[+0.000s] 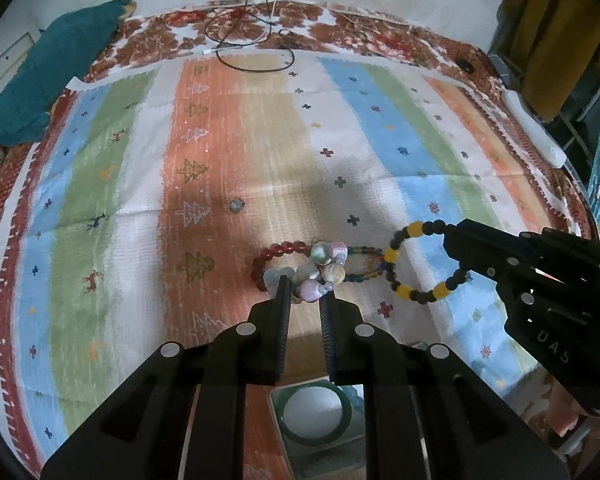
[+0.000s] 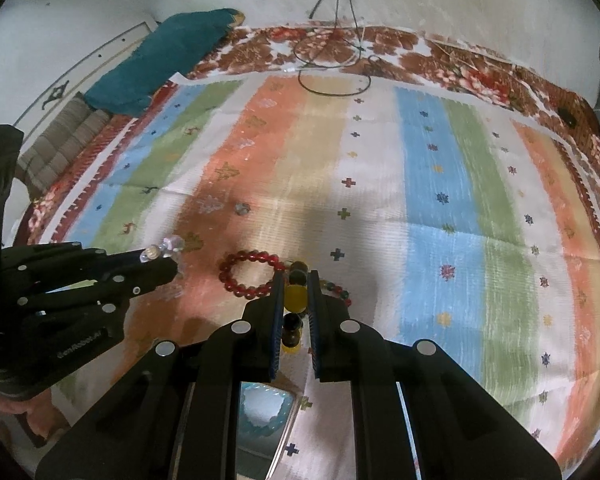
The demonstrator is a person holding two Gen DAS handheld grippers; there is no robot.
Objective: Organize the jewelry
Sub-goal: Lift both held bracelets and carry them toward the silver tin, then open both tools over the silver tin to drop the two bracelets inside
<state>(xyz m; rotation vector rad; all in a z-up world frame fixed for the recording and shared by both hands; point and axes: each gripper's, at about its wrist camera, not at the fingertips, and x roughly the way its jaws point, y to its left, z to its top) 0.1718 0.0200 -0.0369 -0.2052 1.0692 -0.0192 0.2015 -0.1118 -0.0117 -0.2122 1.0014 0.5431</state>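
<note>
Above the striped cloth, the left gripper clasps the pastel bracelet and the right gripper the yellow-and-black bracelet, both apparently lifted for carrying to storage next.

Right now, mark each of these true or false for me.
1. The left claw grips the pastel shell bracelet. True.
2. The right claw is empty. False: it is shut on the black and yellow bead bracelet.
3. A red bead bracelet lies on the striped cloth. True.
4. The green bangle lies on the teal cushion. False: it sits below the left claw, near the cloth's front edge.
</note>
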